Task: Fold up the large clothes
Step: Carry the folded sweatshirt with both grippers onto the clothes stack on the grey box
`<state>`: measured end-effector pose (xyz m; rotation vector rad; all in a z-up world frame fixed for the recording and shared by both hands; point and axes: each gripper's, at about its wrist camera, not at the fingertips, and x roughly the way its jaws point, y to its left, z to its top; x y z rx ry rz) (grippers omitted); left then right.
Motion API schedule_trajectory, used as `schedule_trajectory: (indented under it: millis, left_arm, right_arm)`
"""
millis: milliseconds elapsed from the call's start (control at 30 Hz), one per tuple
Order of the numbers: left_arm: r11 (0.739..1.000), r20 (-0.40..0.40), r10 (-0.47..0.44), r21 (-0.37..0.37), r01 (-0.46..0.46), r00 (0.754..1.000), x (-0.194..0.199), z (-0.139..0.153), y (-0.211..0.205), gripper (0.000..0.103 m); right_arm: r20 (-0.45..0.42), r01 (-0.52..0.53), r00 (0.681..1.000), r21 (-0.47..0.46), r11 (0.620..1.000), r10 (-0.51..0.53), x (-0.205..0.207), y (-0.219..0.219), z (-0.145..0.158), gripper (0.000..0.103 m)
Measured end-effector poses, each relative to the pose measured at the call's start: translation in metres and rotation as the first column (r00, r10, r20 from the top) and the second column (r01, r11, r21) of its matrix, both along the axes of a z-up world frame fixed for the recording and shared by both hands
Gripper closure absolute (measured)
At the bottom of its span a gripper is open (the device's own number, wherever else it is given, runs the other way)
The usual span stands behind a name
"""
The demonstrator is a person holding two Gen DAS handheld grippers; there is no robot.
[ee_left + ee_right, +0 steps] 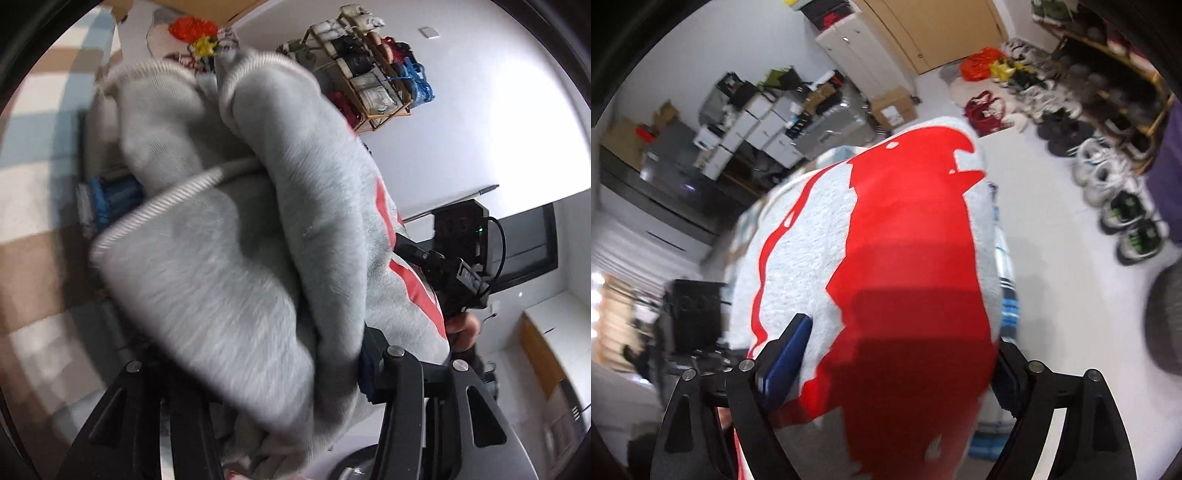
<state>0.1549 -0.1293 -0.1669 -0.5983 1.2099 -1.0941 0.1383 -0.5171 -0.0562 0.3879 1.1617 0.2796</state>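
A grey sweatshirt (229, 266) with ribbed cuffs and a red print hangs bunched up and fills the left wrist view. My left gripper (258, 343) is shut on a thick fold of it. The cloth hides one finger, and the other finger's blue pad (364, 369) presses into the fabric. In the right wrist view the printed side of the sweatshirt (886, 258) bulges between the wide jaws of my right gripper (903, 332). The inner face of its left blue pad (786, 358) shows bare beside the cloth. A person's hand (461, 328) shows behind the sweatshirt.
A checked cover (37, 184) lies at the left, with a blue striped item (110, 199) on it. A shoe rack (369, 74) stands by the white wall. Several shoes (1108, 177) line the floor, near an orange bag (979, 66) and stacked boxes (757, 122).
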Motion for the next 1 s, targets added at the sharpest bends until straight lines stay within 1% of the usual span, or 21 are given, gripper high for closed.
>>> schedule_trajectory:
  millis: [67, 100, 167, 200, 233, 267, 300, 333, 367, 400, 433, 500, 567, 633, 667, 700, 733, 767, 800, 867, 1000]
  left_arm:
    - [0.999, 0.035, 0.015, 0.041, -0.016, 0.999, -0.005, 0.008, 0.011, 0.058]
    - [0.999, 0.049, 0.016, 0.049, -0.019, 0.999, -0.006, 0.012, 0.019, 0.058]
    - [0.996, 0.086, 0.042, 0.073, -0.048, 0.995, -0.007, 0.021, 0.027, 0.058]
    - [0.994, 0.107, 0.057, 0.085, -0.066, 0.993, -0.012, 0.028, 0.029, 0.058]
    - [0.994, 0.126, 0.065, 0.078, -0.075, 0.990, -0.015, 0.034, 0.032, 0.058]
    - [0.994, 0.147, 0.071, 0.068, -0.081, 0.987, -0.019, 0.040, 0.040, 0.058]
    - [0.994, 0.163, 0.078, 0.061, -0.089, 0.984, -0.022, 0.046, 0.044, 0.058]
    - [0.995, 0.187, 0.091, 0.032, -0.098, 0.978, -0.026, 0.056, 0.050, 0.058]
    - [0.995, 0.201, 0.096, 0.006, -0.099, 0.975, -0.031, 0.057, 0.051, 0.058]
    - [0.996, 0.221, 0.091, -0.013, -0.090, 0.971, -0.036, 0.066, 0.048, 0.058]
    - [0.997, 0.234, 0.071, -0.013, -0.070, 0.970, -0.038, 0.073, 0.035, 0.058]
    - [1.000, 0.248, 0.017, -0.016, -0.013, 0.969, -0.047, 0.074, 0.018, 0.058]
    - [0.999, 0.240, -0.046, 0.025, 0.041, 0.970, -0.050, 0.068, -0.005, 0.058]
    - [0.996, 0.219, -0.075, 0.070, 0.062, 0.973, -0.051, 0.056, -0.023, 0.058]
    - [0.992, 0.197, -0.083, 0.105, 0.063, 0.977, -0.049, 0.045, -0.034, 0.058]
    - [0.991, 0.181, -0.081, 0.116, 0.061, 0.980, -0.044, 0.040, -0.039, 0.058]
    - [0.989, 0.155, -0.086, 0.131, 0.065, 0.984, -0.040, 0.028, -0.046, 0.058]
    - [0.988, 0.149, -0.080, 0.144, 0.058, 0.986, -0.036, 0.027, -0.046, 0.058]
    - [0.987, 0.147, -0.067, 0.152, 0.044, 0.987, -0.033, 0.024, -0.047, 0.058]
    - [0.990, 0.139, -0.041, 0.140, 0.021, 0.989, -0.026, 0.020, -0.046, 0.058]
    - [0.988, 0.179, -0.033, 0.153, 0.006, 0.983, -0.034, 0.021, -0.039, 0.063]
  right_arm:
    - [0.021, 0.006, 1.000, -0.087, 0.996, -0.005, 0.001, 0.006, 0.016, 0.015]
    - [0.055, 0.019, 0.998, -0.174, 0.985, -0.010, -0.005, 0.014, 0.028, 0.015]
    - [0.112, 0.006, 0.993, -0.336, 0.942, 0.034, -0.016, 0.036, 0.049, 0.015]
    - [0.143, 0.003, 0.988, -0.415, 0.910, 0.062, -0.023, 0.049, 0.058, 0.015]
    - [0.169, -0.013, 0.980, -0.477, 0.879, 0.107, -0.034, 0.064, 0.068, 0.015]
    - [0.186, -0.026, 0.973, -0.501, 0.865, 0.137, -0.043, 0.074, 0.074, 0.015]
    - [0.187, -0.050, 0.968, -0.506, 0.861, 0.166, -0.049, 0.082, 0.074, 0.015]
    - [0.171, -0.088, 0.965, -0.503, 0.860, 0.198, -0.055, 0.088, 0.072, 0.016]
    - [0.139, -0.113, 0.969, -0.494, 0.862, 0.206, -0.059, 0.094, 0.065, 0.016]
    - [0.107, -0.135, 0.972, -0.477, 0.868, 0.210, -0.059, 0.096, 0.057, 0.017]
    - [0.083, -0.150, 0.974, -0.461, 0.875, 0.211, -0.059, 0.099, 0.046, 0.016]
    - [0.106, -0.103, 0.980, -0.456, 0.884, 0.169, -0.062, 0.100, 0.035, 0.015]
    - [0.133, -0.061, 0.982, -0.449, 0.892, 0.135, -0.061, 0.100, 0.028, 0.015]
    - [0.151, -0.033, 0.983, -0.430, 0.902, 0.108, -0.069, 0.099, 0.028, 0.014]
    - [0.153, -0.025, 0.983, -0.434, 0.901, 0.102, -0.071, 0.100, 0.028, 0.014]
    - [0.162, -0.013, 0.982, -0.432, 0.902, 0.092, -0.073, 0.100, 0.026, 0.014]
    - [0.173, -0.003, 0.981, -0.429, 0.903, 0.086, -0.076, 0.098, 0.029, 0.014]
    - [0.180, 0.001, 0.980, -0.432, 0.902, 0.085, -0.078, 0.099, 0.029, 0.014]
    - [0.183, 0.000, 0.979, -0.436, 0.900, 0.089, -0.079, 0.100, 0.029, 0.014]
    - [0.187, -0.005, 0.977, -0.444, 0.896, 0.099, -0.082, 0.102, 0.031, 0.014]
    - [0.174, -0.041, 0.977, -0.419, 0.907, 0.125, -0.076, 0.100, 0.044, 0.014]
